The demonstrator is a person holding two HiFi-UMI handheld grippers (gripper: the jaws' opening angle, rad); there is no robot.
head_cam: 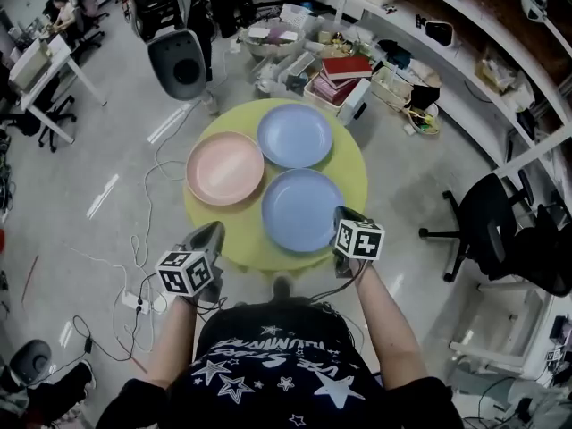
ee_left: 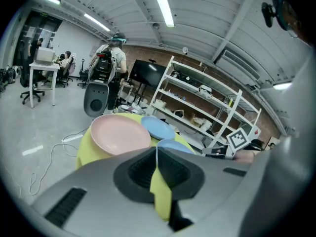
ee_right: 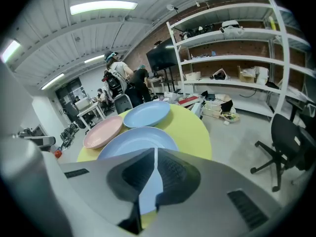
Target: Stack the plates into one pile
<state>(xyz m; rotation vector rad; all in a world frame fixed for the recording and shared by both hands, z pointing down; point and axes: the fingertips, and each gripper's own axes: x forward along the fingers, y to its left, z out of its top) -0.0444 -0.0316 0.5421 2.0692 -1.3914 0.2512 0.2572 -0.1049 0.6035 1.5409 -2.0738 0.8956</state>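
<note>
Plates are lying unstacked on the round yellow-green bench (head_cam: 354, 173). I'm holding the left tool (head_cam: 210, 233) pinched shut and empty by the near rim. The pale pink plastic plate (head_cam: 224, 168) is sitting left, with the far light-blue plate (head_cam: 295, 135) and the near light-blue plate (head_cam: 302, 208) beside it. The right tool (head_cam: 344, 218), also shut and empty, is hovering by that near plate's edge. Stacking is looking unstarted: next I'm needing opened jaws on a rim. The floor around the bench is leaving free room.

pink plate (head_cam: 224, 168) is lying flat, face up, at 9 o'clock on the round yellow-green table (head_cam: 350, 164) | far blue plate (head_cam: 295, 135) is lying at 12 o'clock | near blue plate (head_cam: 302, 208) is lying at 5 o'clock | all are sitting unstacked, rims just beside one another
</note>
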